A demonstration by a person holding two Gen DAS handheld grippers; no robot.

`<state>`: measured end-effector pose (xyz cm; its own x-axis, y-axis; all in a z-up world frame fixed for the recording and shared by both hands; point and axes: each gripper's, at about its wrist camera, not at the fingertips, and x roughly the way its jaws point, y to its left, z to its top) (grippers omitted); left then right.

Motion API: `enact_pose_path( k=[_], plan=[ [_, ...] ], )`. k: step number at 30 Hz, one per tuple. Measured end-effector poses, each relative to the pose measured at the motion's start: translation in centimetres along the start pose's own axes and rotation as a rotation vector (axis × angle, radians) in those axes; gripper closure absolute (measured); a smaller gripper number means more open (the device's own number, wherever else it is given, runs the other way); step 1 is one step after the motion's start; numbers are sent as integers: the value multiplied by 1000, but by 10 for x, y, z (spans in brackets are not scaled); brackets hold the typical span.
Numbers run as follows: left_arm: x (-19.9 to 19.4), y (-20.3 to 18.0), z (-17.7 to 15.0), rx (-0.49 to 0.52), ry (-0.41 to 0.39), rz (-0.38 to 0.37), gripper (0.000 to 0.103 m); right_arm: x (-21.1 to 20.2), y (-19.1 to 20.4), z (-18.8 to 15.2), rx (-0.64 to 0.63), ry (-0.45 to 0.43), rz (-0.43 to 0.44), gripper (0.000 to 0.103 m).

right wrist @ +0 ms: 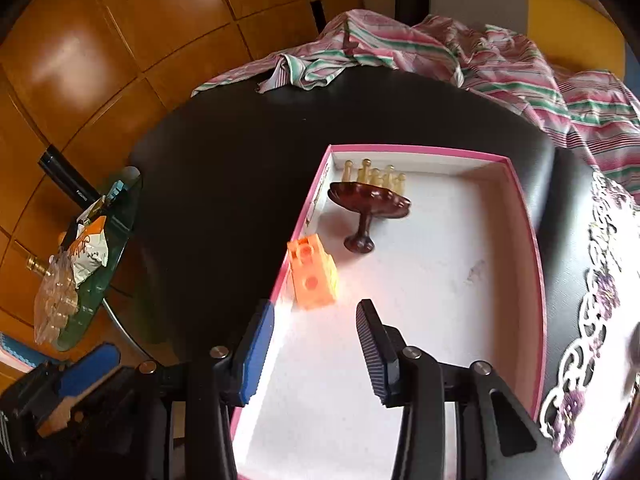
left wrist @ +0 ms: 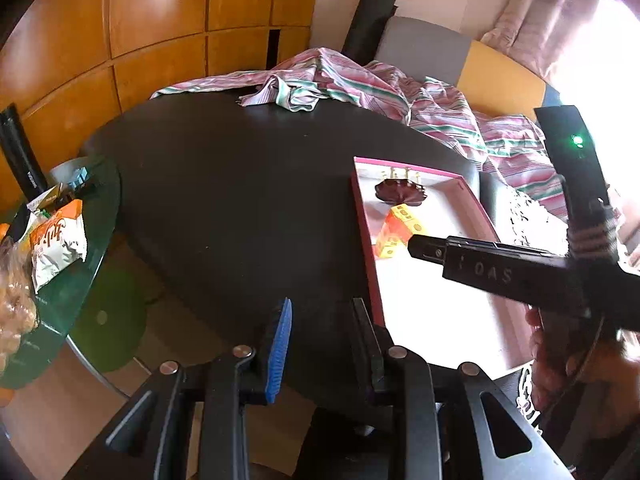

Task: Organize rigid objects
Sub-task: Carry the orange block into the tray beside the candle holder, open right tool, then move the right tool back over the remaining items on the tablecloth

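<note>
A pink-rimmed white box [right wrist: 536, 248] sits on the black table [right wrist: 224, 184]. Inside it lie an orange-yellow block [right wrist: 314, 276], a dark brown stemmed dish [right wrist: 366, 204] and several small amber pegs [right wrist: 376, 174] at the far wall. My right gripper [right wrist: 320, 344] is open and empty, hovering over the box's near left edge just short of the block. My left gripper [left wrist: 322, 336] is open and empty over the table, left of the box [left wrist: 366, 236]. The right gripper's body [left wrist: 520, 268] crosses the left wrist view above the box, partly hiding the block [left wrist: 394, 228].
A striped cloth [left wrist: 360, 84] is bunched at the table's far side. A glass side table [left wrist: 64, 288] to the left carries snack packets and a bottle. A lace mat [right wrist: 596, 320] lies right of the box. Wooden cabinets stand behind.
</note>
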<state>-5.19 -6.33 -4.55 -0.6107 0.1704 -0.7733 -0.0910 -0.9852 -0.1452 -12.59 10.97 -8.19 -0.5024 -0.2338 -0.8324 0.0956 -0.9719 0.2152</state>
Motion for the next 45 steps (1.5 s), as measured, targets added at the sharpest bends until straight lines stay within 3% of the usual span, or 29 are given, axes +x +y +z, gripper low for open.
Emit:
enact_pose_path(
  k=[45],
  plan=[
    [-27, -49, -11, 153, -63, 4, 73, -73, -33, -49, 41, -181, -213, 60]
  ],
)
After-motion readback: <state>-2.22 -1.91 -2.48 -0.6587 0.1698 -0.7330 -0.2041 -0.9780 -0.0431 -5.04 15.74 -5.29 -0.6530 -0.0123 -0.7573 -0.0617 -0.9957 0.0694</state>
